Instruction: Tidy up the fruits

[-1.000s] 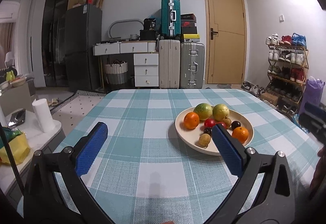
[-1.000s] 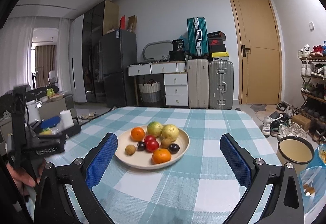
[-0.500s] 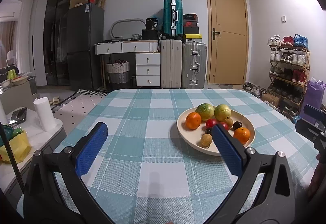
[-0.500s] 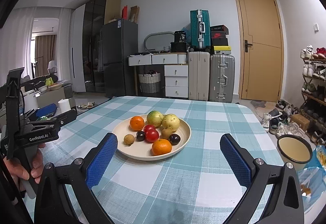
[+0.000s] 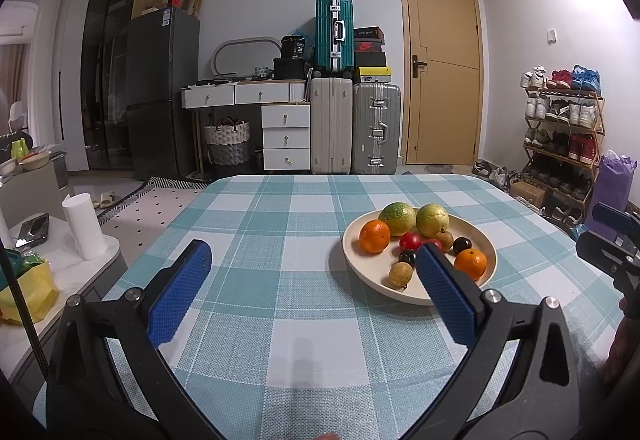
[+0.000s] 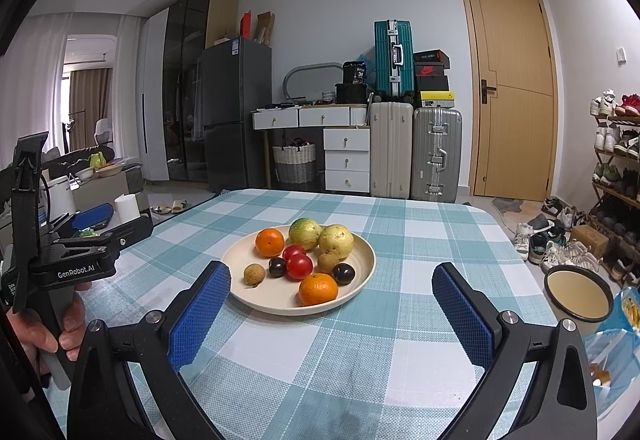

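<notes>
A cream plate (image 6: 362, 250) (image 5: 486, 240) sits on the checked tablecloth and holds two oranges (image 6: 318, 289), two green-yellow guavas (image 6: 336, 240), two red tomatoes (image 6: 299, 266), dark plums (image 6: 344, 273) and small brown longans (image 6: 254, 274). My right gripper (image 6: 332, 298) hovers open just in front of the plate, nothing between its blue pads. My left gripper (image 5: 312, 280) is open over the cloth to the left of the plate; its right pad (image 5: 444, 296) overlaps the plate's near edge in view. In the right wrist view the left gripper's body (image 6: 76, 260) is held by a hand.
The table (image 5: 280, 280) carries a teal and white checked cloth. A round bowl (image 6: 578, 298) and a plastic bag (image 6: 624, 320) sit off the table's right side. A low side table with a paper roll (image 5: 84, 226) stands at left. Suitcases, drawers and a shoe rack line the back.
Both grippers have come slightly closer to the plate, which looks a little larger and lower in view. The fruits have not moved and both grippers remain open.
</notes>
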Demonstrator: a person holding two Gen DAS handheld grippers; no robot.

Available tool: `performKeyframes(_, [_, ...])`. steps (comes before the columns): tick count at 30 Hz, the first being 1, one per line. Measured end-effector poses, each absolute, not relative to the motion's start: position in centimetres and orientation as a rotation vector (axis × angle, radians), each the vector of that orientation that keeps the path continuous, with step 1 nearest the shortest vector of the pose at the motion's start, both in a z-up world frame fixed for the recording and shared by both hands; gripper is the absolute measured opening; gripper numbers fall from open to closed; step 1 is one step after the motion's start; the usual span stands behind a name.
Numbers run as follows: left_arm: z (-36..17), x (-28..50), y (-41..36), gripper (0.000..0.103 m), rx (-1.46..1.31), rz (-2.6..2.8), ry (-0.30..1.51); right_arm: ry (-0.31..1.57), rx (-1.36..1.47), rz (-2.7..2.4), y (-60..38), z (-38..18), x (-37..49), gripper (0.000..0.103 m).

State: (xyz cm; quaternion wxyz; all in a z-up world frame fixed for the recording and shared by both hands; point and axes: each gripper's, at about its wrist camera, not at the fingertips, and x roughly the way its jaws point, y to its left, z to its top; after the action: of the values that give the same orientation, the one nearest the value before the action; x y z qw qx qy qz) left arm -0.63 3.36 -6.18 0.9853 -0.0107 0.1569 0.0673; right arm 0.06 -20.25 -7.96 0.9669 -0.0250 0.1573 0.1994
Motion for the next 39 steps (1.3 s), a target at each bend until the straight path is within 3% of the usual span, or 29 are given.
performKeyframes(39, [-6.15,-0.7,3.17,0.102,-0.021,0.125,0.316,0.321,-0.056,0.409,-19.95,-8.08,0.06,0.103])
